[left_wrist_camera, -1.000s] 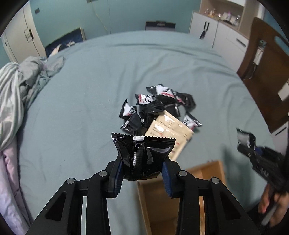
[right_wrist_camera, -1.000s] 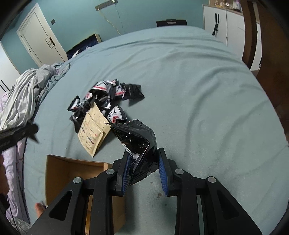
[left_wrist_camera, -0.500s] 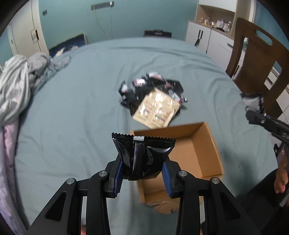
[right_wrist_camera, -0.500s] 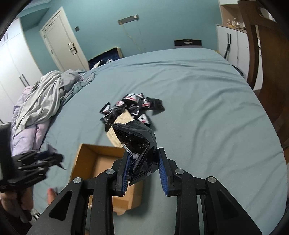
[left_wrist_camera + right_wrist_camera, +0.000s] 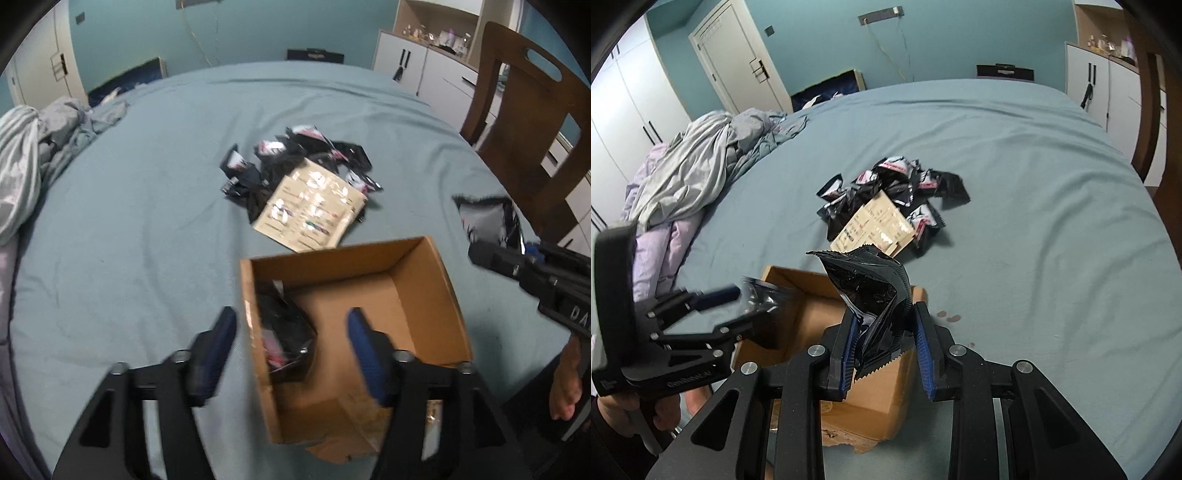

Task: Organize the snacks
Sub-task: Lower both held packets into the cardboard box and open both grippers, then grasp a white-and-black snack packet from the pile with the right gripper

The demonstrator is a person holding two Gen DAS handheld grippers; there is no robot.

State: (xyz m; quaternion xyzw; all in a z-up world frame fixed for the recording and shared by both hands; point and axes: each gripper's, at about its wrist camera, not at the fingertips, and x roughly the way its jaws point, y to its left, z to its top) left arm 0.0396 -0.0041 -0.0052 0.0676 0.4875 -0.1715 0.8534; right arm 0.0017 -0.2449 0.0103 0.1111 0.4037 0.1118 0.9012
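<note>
While the cardboard box (image 5: 436, 273) sits open-topped on the blue-green bed (image 5: 147, 206), both tongs hover at it.

Dropped packet: a black snack packet (image 5: 286, 332) lies inside the box, against its left wall as the left wrist view shows it.

Left gripper (image 5: 291, 336): jaws spread wide, one blue pad outside the box's left wall and the other over its floor; nothing between them. From the right wrist view this gripper (image 5: 753, 302) appears blurred at the box's left side, with a dark packet blur just by its fingertips.

Right gripper (image 5: 884, 332): jaws closed narrowly on a crumpled black packet (image 5: 875, 295), gripped near its serrated lower edge, standing upright above the box's near right corner (image 5: 886, 387). In the left wrist view the same gripper (image 5: 491, 251) shows to the right of the box, packet (image 5: 484, 218) at its tip.

Snack pile: more black packets (image 5: 295, 162) heaped on the bed beyond the box, with beige sachets (image 5: 314, 210) lying on their near side, just apart from the box's far wall.

Surroundings: rumpled bedding (image 5: 687, 173) at the bed's left; a wooden chair (image 5: 524, 122) at its right; white cabinets (image 5: 417, 62) by the far wall.
</note>
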